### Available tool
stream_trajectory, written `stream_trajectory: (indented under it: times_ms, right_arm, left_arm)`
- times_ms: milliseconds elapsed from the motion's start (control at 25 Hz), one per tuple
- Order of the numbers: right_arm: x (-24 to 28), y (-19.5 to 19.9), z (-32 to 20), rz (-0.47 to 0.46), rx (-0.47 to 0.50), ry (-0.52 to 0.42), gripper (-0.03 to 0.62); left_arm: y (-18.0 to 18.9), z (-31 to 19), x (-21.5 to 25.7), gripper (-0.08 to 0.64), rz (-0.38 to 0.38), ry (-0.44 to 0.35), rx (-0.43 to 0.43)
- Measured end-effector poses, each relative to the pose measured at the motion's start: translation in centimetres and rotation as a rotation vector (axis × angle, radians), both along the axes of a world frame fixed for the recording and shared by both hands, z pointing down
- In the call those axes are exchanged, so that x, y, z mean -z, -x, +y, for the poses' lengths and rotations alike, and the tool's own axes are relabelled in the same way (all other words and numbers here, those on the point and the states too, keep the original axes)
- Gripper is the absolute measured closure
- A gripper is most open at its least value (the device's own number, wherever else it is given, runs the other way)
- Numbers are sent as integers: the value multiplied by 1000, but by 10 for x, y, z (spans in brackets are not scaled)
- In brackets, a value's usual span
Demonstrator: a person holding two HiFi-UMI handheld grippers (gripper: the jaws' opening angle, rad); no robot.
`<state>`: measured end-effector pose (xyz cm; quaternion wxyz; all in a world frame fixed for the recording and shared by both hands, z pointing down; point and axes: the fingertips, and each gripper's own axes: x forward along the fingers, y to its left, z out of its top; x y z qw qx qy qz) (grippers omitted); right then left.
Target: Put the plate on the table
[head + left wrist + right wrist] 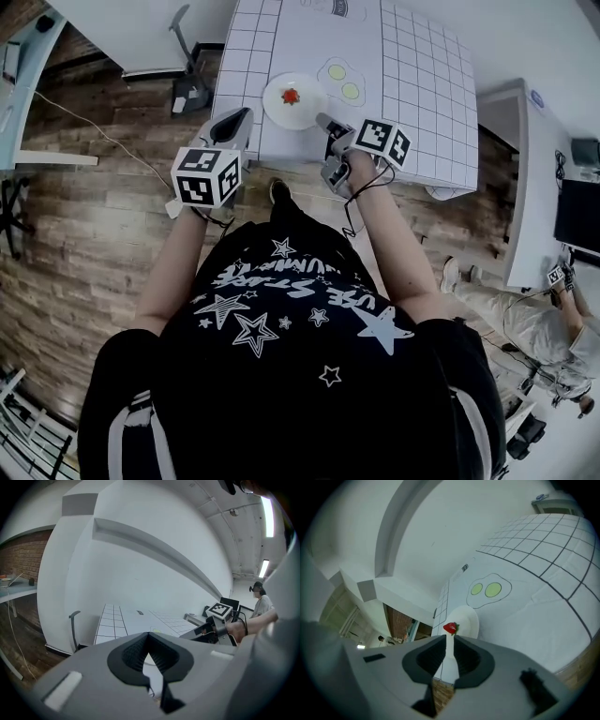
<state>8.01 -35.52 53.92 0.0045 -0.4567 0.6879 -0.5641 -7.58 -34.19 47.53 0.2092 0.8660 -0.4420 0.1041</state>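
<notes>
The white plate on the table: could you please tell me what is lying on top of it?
One red strawberry lies near the middle of the plate; the rest of it is bare. The patch of table beneath it is covered.

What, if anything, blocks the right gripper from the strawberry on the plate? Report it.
Probably nothing: the right gripper sits just beside the plate with its jaws open and empty, and the strawberry lies uncovered on top.

Counted one plate (pixel 307 105), one strawberry (pixel 291 95), one gridded table (pixel 422 84), two drawn yolks (pixel 336 71), two grippers, left gripper (pixel 246 112) and right gripper (pixel 321 119), two people (pixel 534 328).
</notes>
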Motion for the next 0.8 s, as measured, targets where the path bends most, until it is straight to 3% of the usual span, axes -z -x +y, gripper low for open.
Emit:
stream_trajectory:
  times_ms: [360,800]
  right_arm:
    - [32,18,45,-79,-27,-105,574]
    - [51,22,118,-87,-80,-160,575]
  left_arm:
    - [9,43,15,551,9,-36,-59]
    - [8,84,16,551,38,-29,-148]
